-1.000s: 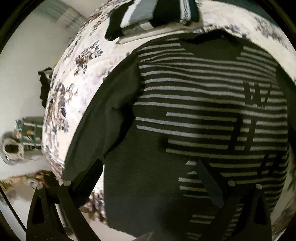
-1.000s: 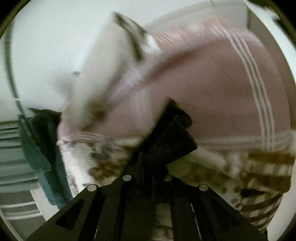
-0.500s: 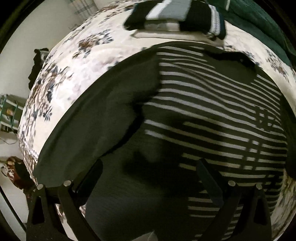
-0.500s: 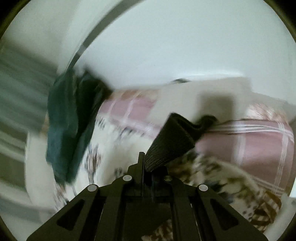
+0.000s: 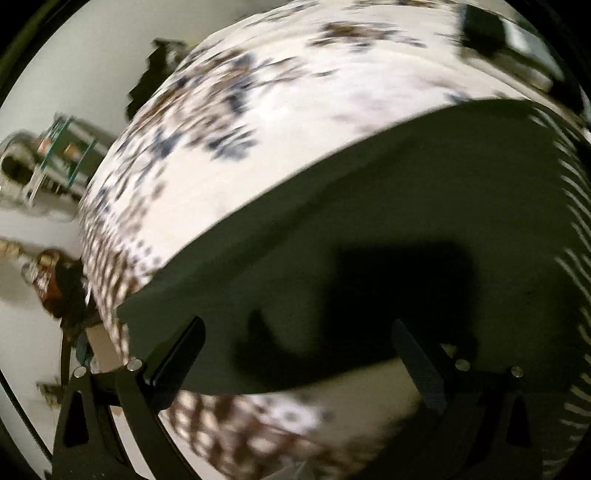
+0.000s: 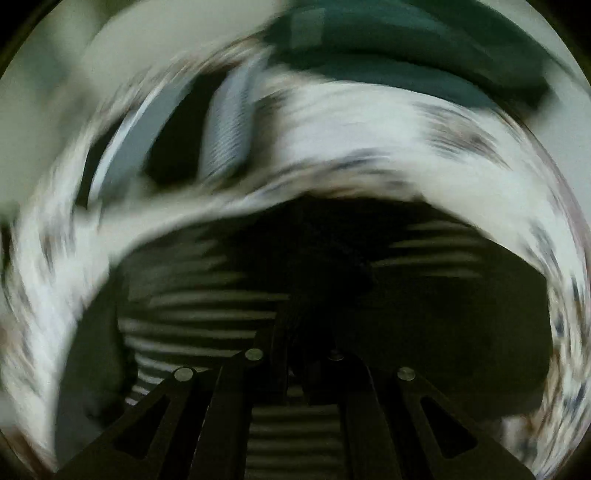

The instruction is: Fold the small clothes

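A dark sweater with thin white stripes lies flat on the floral bedspread. In the left wrist view its plain dark sleeve and side fill the lower middle. My left gripper is open and empty, just above the sleeve's lower edge. In the blurred right wrist view the sweater lies below my right gripper, which is shut on a dark fold of the sweater's fabric.
A folded black, grey and white garment lies on the bedspread behind the sweater, also at the top right of the left wrist view. A dark green cloth lies farther back. The bed's edge and floor clutter are on the left.
My left gripper has swung left, from over the striped chest to the plain sleeve near the bed's edge. My right gripper, still holding dark fabric, has swung down over the sweater.
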Available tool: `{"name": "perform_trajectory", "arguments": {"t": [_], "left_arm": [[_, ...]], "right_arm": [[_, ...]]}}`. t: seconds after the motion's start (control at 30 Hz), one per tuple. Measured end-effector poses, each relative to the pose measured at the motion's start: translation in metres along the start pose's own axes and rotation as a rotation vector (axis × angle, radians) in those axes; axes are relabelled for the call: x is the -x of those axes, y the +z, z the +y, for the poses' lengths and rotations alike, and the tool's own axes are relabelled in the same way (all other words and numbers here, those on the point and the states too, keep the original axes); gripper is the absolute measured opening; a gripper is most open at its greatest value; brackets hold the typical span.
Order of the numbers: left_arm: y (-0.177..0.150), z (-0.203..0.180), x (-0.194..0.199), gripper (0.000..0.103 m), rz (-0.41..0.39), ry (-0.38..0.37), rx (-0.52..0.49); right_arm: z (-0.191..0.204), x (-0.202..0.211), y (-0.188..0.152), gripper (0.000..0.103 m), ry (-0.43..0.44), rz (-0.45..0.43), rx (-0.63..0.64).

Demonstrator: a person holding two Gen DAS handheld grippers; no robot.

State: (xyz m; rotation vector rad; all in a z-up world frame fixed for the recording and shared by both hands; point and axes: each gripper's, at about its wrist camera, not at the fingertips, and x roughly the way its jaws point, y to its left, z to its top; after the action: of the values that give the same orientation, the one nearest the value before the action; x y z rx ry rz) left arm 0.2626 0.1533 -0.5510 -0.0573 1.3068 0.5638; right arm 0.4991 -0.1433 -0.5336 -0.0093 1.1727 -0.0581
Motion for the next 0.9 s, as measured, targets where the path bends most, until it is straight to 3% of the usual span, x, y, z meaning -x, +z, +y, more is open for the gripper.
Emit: {"name": "perform_trajectory", "arguments": {"t": [0.17,0.3,0.37,0.4,0.47,0.53,0.8,0.9], "left_arm": [[0.002,0.04,-0.008,0.103,-0.009,0.013,0.061],[0.003,0.055,-0.013,0.103,0.007,0.009,0.095],[0.004,0.065,-0.012,0.103,0.011,-0.006,0.114],[0.004,0.071,-0.01,0.103,0.012,-0.015,0.125],[0.002,0.089,-0.007,0.103,0.024,-0.026,0.15],[-0.002,0.111,-0.008,0.103,0.051,-0.043,0.18],[-0.03,0.195,-0.072,0.102,0.234,-0.181,0.405],[-0.034,0.203,-0.096,0.102,0.243,-0.274,0.482]], "right_arm": [[0.113,-0.01,-0.023,0.005,-0.024,-0.005,0.235],[0.144,-0.027,-0.038,0.009,-0.058,0.07,0.343],[0.132,-0.016,-0.042,0.013,0.04,0.108,0.309],[0.124,-0.008,-0.044,0.017,0.138,0.148,0.278],[0.099,0.012,-0.054,0.059,0.342,0.215,0.177],[0.067,0.028,-0.068,0.066,0.431,0.254,0.074],[-0.061,0.029,-0.132,0.066,0.349,0.41,-0.246],[-0.078,0.02,-0.149,0.066,0.336,0.443,-0.298]]}}
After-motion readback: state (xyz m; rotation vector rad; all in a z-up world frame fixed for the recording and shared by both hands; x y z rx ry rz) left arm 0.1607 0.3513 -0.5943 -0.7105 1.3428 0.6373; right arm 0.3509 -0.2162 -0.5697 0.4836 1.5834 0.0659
